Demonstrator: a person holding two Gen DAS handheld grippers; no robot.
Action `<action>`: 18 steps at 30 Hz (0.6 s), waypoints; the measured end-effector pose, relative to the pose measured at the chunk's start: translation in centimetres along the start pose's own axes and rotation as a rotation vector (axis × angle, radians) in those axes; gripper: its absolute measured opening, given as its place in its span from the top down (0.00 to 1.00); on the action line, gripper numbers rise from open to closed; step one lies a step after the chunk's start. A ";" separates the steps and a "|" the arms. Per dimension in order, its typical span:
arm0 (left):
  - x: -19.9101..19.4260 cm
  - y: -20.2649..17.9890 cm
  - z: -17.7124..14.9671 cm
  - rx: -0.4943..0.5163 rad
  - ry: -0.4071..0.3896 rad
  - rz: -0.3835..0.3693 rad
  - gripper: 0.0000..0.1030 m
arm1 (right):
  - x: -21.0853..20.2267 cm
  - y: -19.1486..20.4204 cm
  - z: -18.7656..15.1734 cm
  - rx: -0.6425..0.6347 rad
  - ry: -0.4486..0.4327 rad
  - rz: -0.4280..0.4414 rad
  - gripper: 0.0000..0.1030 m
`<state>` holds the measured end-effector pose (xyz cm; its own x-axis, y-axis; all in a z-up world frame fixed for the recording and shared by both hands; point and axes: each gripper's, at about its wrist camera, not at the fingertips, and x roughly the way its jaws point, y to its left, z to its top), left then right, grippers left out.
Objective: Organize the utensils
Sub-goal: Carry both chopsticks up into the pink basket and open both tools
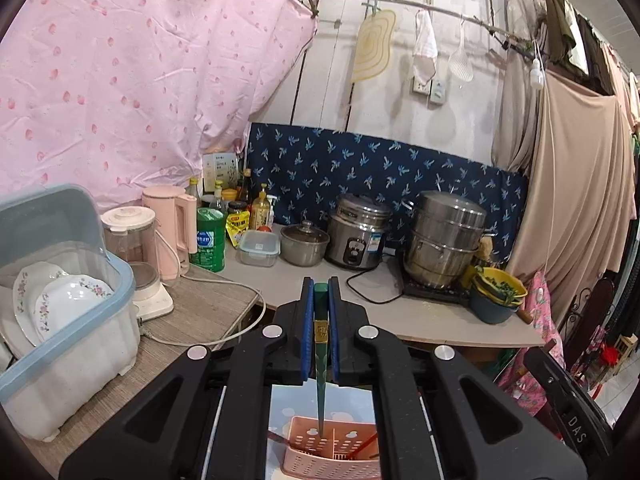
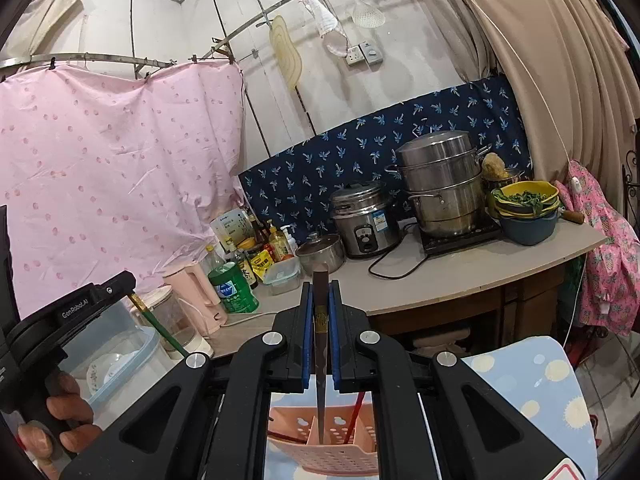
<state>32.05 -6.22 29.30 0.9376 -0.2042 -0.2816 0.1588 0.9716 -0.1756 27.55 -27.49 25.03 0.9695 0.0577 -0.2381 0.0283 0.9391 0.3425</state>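
Left wrist view: left claw (image 1: 320, 292) clamped on green chopstick (image 1: 321, 344), tip down over pink holder (image 1: 332, 456) below. Risk judged: thin stick pivoting between the pads, missing the holder compartment. Grey bench (image 1: 304, 292) crowded with rice cooker (image 1: 356, 236) and steamer pot (image 1: 444, 240).

Right wrist view: right claw (image 2: 320, 294) clamped on brown chopstick (image 2: 320, 344), tip inside pink holder. Red chopsticks (image 2: 356, 416) already inside, possibly obstructing entry. Pink sheet (image 2: 120, 160) hung behind.

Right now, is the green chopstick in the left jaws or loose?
Held: the left gripper is shut on the green chopstick, its tip above the pink holder.
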 end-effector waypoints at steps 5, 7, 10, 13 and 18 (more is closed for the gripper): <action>3.0 0.4 -2.7 0.003 0.060 -0.005 0.94 | 3.6 -0.5 -2.4 -0.016 0.058 -0.009 0.93; 3.7 0.8 -3.9 0.006 0.084 -0.003 0.94 | 4.5 -0.8 -3.6 -0.016 0.086 -0.010 0.93; 4.9 1.4 -5.4 0.004 0.121 0.004 0.94 | 5.6 -1.2 -5.4 -0.020 0.122 -0.018 0.93; 5.6 1.8 -6.3 -0.001 0.148 0.003 0.94 | 6.3 -1.5 -6.5 -0.023 0.146 -0.026 0.93; 6.2 1.9 -7.5 0.000 0.184 -0.002 0.93 | 6.5 -1.7 -7.2 -0.034 0.161 -0.044 0.92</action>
<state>35.87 -6.50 20.15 0.8648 -0.2249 -0.4490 0.1607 0.9710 -0.1768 32.04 -26.29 16.36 0.9161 0.0670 -0.3954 0.0592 0.9526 0.2985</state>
